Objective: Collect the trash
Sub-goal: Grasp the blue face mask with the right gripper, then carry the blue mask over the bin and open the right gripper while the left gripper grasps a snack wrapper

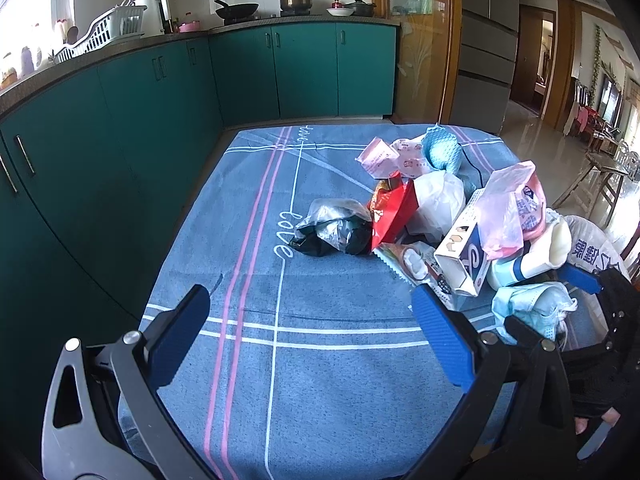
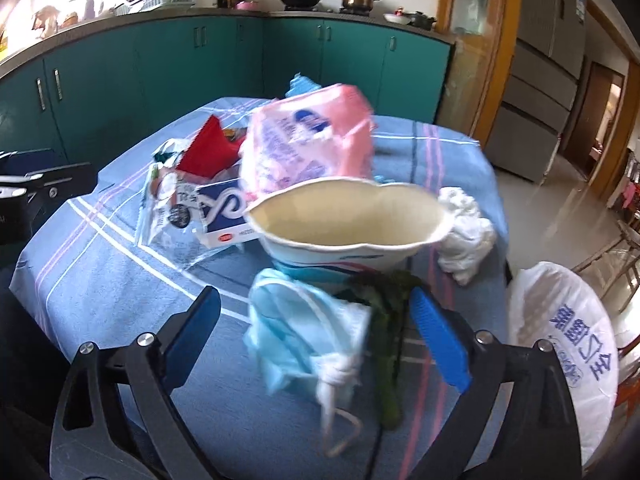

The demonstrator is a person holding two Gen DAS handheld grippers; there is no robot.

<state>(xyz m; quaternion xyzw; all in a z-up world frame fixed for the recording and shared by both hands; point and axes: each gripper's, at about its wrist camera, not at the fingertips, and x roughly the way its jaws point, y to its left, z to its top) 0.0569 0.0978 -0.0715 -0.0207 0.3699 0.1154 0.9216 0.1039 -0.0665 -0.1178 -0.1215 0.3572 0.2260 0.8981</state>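
Right gripper lined up on the face mask, trash pile ahead

The right gripper (image 2: 316,320) is spread wide and empty, the crumpled face mask (image 2: 296,332) lying on the desk (image 2: 120,280) between its fingers; close low on the bunched cloth, not the loops. The mask's long axis runs roughly fore-aft, ear loops trailing toward the gripper. The left gripper (image 1: 308,320) is also wide apart, empty, with the pile ahead-right. The white bag (image 2: 560,344) waits to the right.

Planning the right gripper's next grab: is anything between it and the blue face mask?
Nothing visible. The right gripper is open, and the blue face mask lies right between its fingers; the paper bowl sits behind the mask.
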